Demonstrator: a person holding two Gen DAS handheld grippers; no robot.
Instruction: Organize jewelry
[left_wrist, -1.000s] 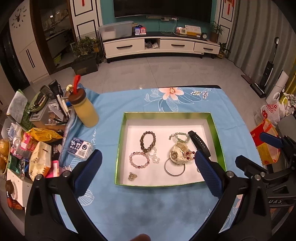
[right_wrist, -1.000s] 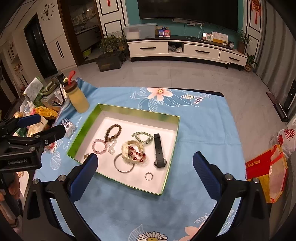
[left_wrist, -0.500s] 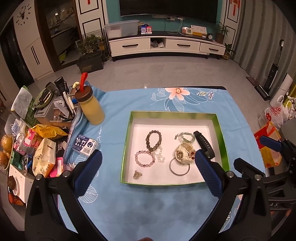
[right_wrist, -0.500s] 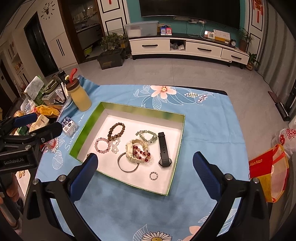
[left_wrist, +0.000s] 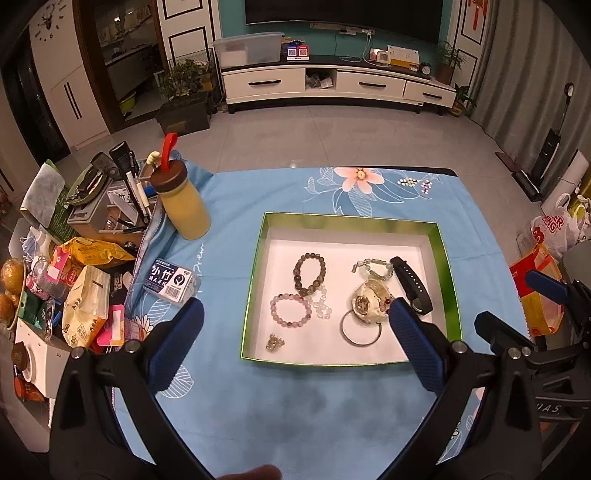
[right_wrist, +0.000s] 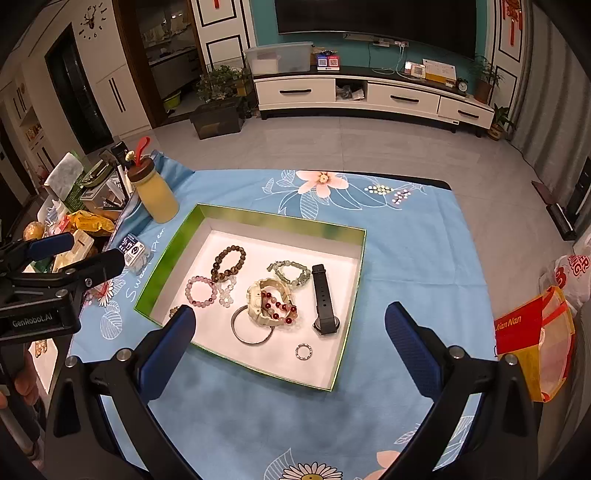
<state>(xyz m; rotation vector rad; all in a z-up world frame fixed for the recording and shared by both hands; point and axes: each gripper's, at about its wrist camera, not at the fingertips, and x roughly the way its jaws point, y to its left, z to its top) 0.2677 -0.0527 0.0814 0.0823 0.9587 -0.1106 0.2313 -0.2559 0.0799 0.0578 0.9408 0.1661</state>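
Note:
A shallow green-rimmed box (left_wrist: 253, 280) (right_wrist: 168, 266) with a white floor lies on the blue floral cloth. Inside are a brown bead bracelet (left_wrist: 309, 274) (right_wrist: 229, 263), a pink bead bracelet (left_wrist: 290, 309) (right_wrist: 201, 291), a clear bead piece (right_wrist: 226, 291), a cream watch (left_wrist: 369, 301) (right_wrist: 263, 301) with a red bead strand (right_wrist: 280, 308) over it, a silver bangle (left_wrist: 360, 329) (right_wrist: 251, 328), a green bead bracelet (right_wrist: 290, 273), a black band (left_wrist: 410, 284) (right_wrist: 324, 298), a small ring (right_wrist: 305, 351) and a small charm (left_wrist: 274, 342). My left gripper (left_wrist: 295, 321) and right gripper (right_wrist: 290, 328) hover open above the box's near side, holding nothing.
A yellow bottle (left_wrist: 183, 206) (right_wrist: 153, 194) with a brown lid stands left of the box. Snack bags (left_wrist: 86, 306), a small white pack (left_wrist: 170, 282) and pens crowd the table's left edge. Loose beads (right_wrist: 388, 192) lie on the cloth at the far right. A red bag (right_wrist: 532, 336) sits off the right edge.
Both cameras have drifted slightly, so the box sits a little further right in each view. Both grippers stay open and no piece of jewelry has moved.

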